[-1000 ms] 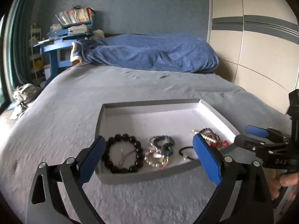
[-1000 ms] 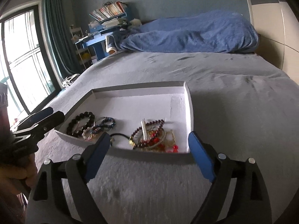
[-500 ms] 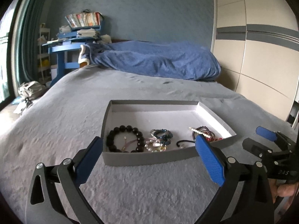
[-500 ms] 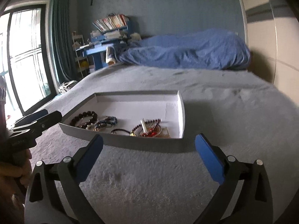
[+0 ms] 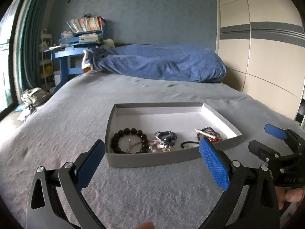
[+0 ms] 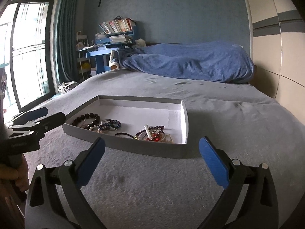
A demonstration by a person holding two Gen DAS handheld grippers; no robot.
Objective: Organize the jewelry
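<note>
Jewelry (image 5: 164, 140) crowds the tray's (image 5: 152, 157) near edge; both grippers' fingers (image 5: 214, 164) (image 6: 213, 163) gape wide, empty.

In the left wrist view the left gripper's right finger (image 5: 214, 165) covers part of the red bead tangle (image 5: 210, 134) in the tray (image 5: 152, 160). The pale chain cluster (image 5: 161, 146) is too small to sort, perhaps several pieces. Both grippers' handles run off the frame bottoms.

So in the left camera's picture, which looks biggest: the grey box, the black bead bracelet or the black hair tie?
1. Grey box
2. Black bead bracelet
3. Black hair tie
</note>
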